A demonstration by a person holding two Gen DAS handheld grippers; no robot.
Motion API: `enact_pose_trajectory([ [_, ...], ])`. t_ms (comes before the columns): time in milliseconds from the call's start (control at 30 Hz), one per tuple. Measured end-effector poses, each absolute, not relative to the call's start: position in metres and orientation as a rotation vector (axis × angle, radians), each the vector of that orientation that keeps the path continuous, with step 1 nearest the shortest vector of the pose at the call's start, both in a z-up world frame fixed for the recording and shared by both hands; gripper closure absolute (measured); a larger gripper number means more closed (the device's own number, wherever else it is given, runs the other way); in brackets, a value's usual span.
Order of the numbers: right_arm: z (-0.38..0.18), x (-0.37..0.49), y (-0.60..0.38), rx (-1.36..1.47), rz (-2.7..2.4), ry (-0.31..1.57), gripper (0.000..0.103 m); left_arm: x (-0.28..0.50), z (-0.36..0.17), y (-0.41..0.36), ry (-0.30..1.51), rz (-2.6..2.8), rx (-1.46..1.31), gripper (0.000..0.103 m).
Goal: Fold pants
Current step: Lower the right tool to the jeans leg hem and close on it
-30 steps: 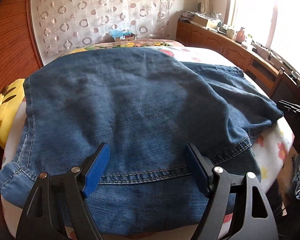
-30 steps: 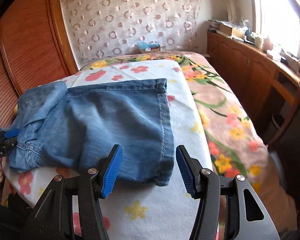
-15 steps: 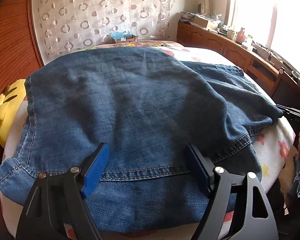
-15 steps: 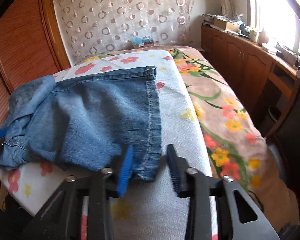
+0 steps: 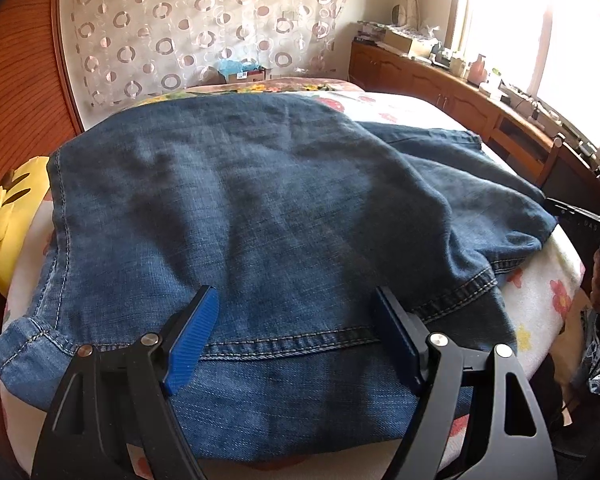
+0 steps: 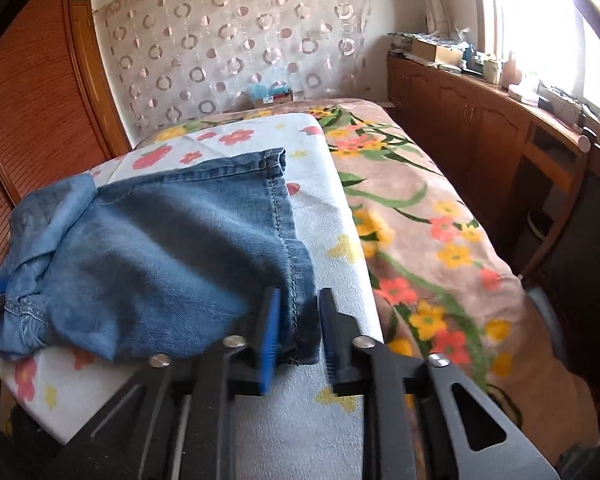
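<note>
While the jeans [image 6: 160, 248] lie on the flowered towel [image 6: 332, 240] on the bed, the right gripper [image 6: 298, 320] has just been closing and now pinches the leg hem corner. The left gripper [image 5: 296, 336] hovers wide over the waistband, holding nothing. Next I expect the hem to be lifted toward the waist, which needs a firm pinch.

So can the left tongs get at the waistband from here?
Probably yes: the left tongs stand open right over the jeans' waistband seam, with nothing lying in between.
</note>
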State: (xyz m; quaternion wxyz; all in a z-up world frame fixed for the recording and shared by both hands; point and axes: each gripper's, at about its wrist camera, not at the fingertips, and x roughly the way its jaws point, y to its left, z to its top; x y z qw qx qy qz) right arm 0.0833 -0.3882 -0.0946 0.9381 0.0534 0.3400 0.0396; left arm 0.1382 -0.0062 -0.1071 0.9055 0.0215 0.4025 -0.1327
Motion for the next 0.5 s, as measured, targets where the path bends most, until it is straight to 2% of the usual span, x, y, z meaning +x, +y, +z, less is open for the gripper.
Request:
enact_pose_trajectory([
  [33,-0.092,0.085,-0.388,0.117,0.086,0.691,0.069,0.137,-0.105,-0.005,0.829,-0.285,0.033,0.024],
  [133,-0.087,0.085,-0.385,0.123,0.115,0.690,0.061,0.135,-0.100,-0.005,0.814,-0.296,0.024,0.024],
  [500,-0.071,0.138,-0.380,0.081,0.181,0.695,0.059,0.139,-0.081,-0.020,0.779,-0.318,0.056,0.024],
])
